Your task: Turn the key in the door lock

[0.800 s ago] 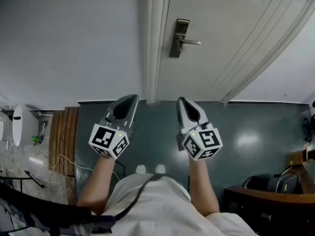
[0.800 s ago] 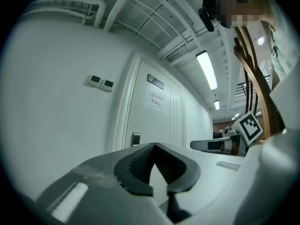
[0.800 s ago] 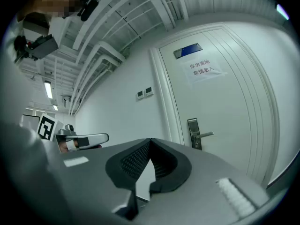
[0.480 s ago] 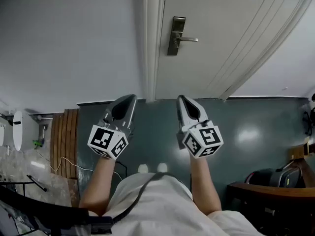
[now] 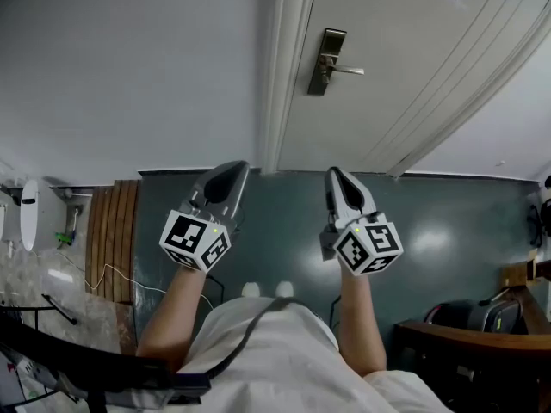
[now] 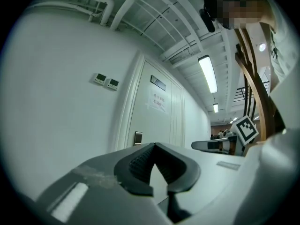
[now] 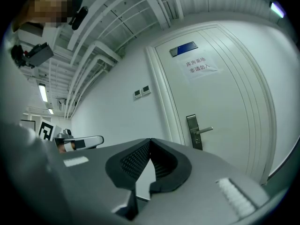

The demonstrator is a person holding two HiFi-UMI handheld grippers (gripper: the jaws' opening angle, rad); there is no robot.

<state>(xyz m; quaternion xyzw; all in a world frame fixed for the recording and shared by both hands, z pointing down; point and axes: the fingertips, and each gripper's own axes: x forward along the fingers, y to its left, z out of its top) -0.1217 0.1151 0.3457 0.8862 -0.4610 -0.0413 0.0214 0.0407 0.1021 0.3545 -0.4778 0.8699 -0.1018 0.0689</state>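
Observation:
The pale door (image 5: 405, 67) is closed and carries a metal lock plate with a lever handle (image 5: 327, 62) near its left edge. The same lock plate (image 7: 194, 131) shows in the right gripper view and the lock plate (image 6: 138, 138) in the left gripper view, far ahead. No key can be made out. My left gripper (image 5: 231, 175) and right gripper (image 5: 337, 179) are held level side by side, well short of the door. Both are shut with nothing between them. Their tips meet in the left gripper (image 6: 153, 145) view and the right gripper (image 7: 150, 140) view.
A white door frame (image 5: 281, 67) runs left of the lock. A paper sign (image 7: 200, 65) hangs on the door and wall switches (image 7: 142, 92) sit beside it. Wooden slats (image 5: 112, 239), a loose cable (image 5: 105, 279) and a white fixture (image 5: 30, 218) lie left; a dark desk (image 5: 465, 344) stands right.
The head view has swung a little, so the door handle sits further right in the picture. Both grippers stay shut, side by side, and have drifted slightly right.

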